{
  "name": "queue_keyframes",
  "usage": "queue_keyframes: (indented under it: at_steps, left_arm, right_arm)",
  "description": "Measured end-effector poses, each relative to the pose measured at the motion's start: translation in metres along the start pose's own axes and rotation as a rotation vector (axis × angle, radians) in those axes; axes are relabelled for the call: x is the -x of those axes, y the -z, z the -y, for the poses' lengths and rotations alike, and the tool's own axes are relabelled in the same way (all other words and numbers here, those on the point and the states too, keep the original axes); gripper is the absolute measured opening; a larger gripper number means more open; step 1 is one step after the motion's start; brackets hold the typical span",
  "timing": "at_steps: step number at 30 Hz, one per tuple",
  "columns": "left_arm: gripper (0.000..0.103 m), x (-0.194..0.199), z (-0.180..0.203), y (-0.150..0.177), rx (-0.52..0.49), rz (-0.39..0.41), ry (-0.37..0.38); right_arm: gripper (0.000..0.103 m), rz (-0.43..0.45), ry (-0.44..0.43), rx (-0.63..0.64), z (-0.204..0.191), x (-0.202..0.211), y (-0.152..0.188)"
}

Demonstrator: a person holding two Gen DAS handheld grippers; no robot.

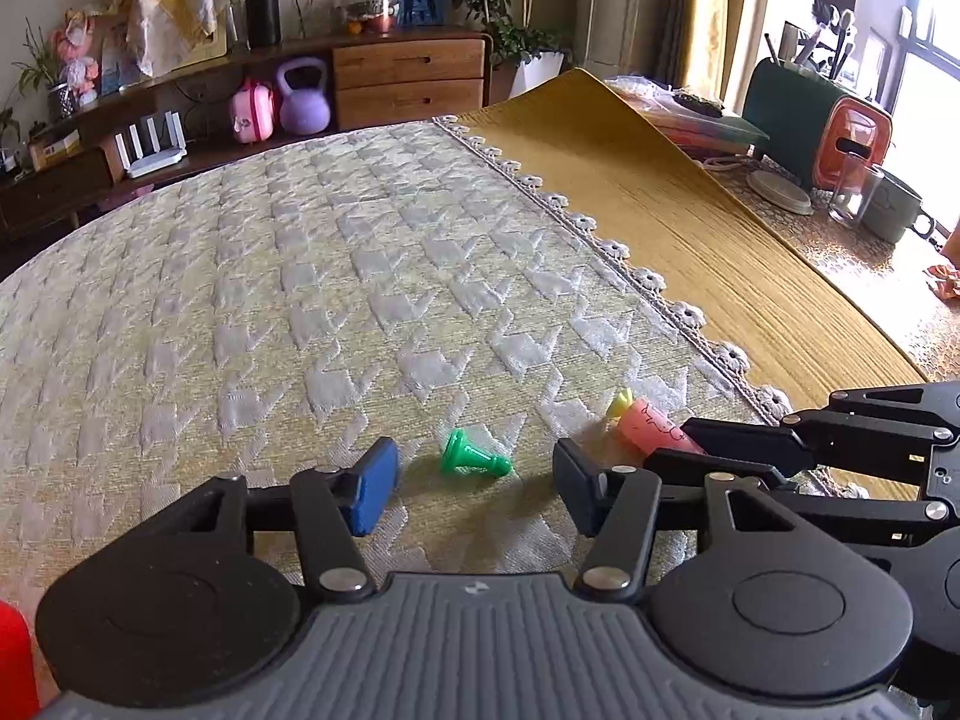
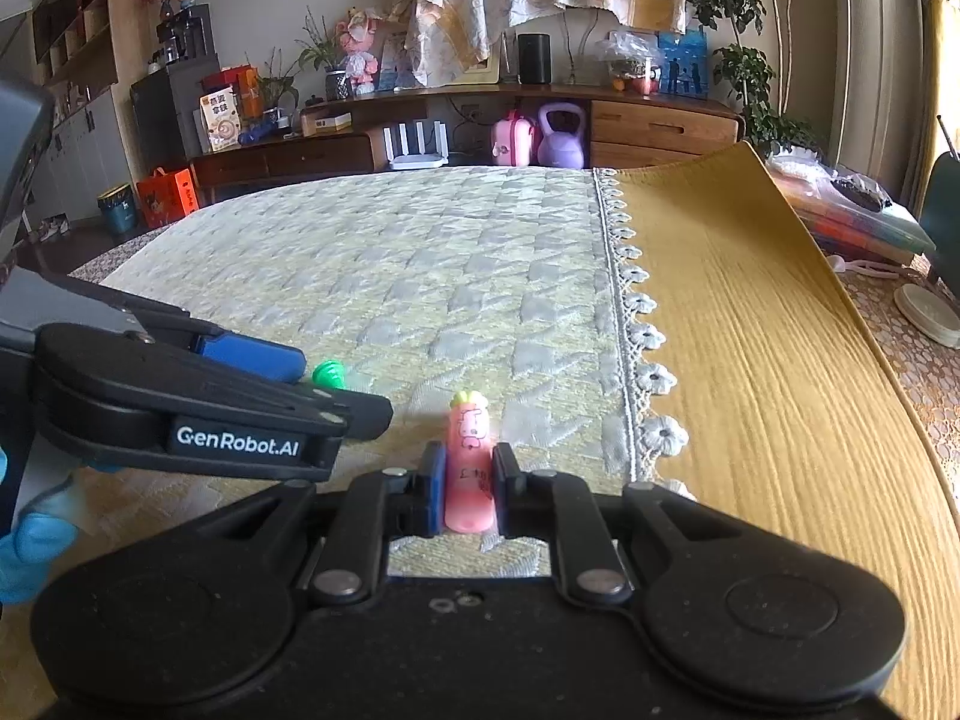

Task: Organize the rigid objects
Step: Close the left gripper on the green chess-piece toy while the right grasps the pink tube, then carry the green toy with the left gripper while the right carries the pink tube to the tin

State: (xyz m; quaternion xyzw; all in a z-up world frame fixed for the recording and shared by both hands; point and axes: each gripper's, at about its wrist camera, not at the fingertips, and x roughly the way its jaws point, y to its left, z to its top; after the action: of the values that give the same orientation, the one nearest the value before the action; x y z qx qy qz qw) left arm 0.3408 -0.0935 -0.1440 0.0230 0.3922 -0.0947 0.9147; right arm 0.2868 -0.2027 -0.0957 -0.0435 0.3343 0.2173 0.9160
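A small green pawn-shaped piece (image 1: pixel 474 457) lies on its side on the quilted cloth, between the fingers of my open left gripper (image 1: pixel 477 480). It also shows in the right wrist view (image 2: pixel 330 373), partly hidden behind the left gripper (image 2: pixel 336 390). My right gripper (image 2: pixel 469 489) is shut on a pink carrot-shaped toy (image 2: pixel 468 462) with a yellow-green top and a drawn face, resting on the cloth. In the left wrist view the pink toy (image 1: pixel 651 425) sits to the right of the pawn, held by the right gripper (image 1: pixel 690 438).
A pale quilted cloth (image 1: pixel 336 276) covers the table, with a lace edge beside a mustard cloth (image 1: pixel 690 228). At the far right stand a cup (image 1: pixel 894 210), a glass (image 1: pixel 852 192), a lidded dish (image 1: pixel 780 191) and a green-orange box (image 1: pixel 816 126). A red object (image 1: pixel 15 654) is at the lower left.
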Motion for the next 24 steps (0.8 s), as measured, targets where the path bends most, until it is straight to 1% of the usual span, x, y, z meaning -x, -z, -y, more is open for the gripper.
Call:
queue_keyframes:
  at_steps: [2,4,5,11,15,24]
  left_arm:
    - [0.035,0.0,0.002,0.001,-0.011,0.006,-0.004]
    - [0.031,0.001,0.002,0.001,-0.017,0.01,-0.003]
    - [0.025,0.002,0.003,0.002,-0.02,0.011,-0.007]
    - [0.025,0.005,0.008,0.002,-0.034,0.003,-0.03]
    - [0.025,0.013,0.01,0.004,-0.022,-0.012,-0.037]
    - [0.025,0.055,0.013,0.013,0.015,-0.009,-0.024]
  right_arm:
    - [0.015,0.0,-0.001,-0.005,0.001,0.0,0.0]
    - [0.015,0.0,-0.002,-0.011,0.001,0.0,0.0]
    - [0.015,0.0,-0.002,-0.013,0.001,0.001,0.0]
    - [0.015,-0.006,0.0,-0.03,-0.004,0.007,0.003]
    - [0.015,-0.007,-0.004,-0.05,-0.009,0.015,0.003]
    - [0.015,0.002,-0.029,-0.085,-0.028,0.047,0.006]
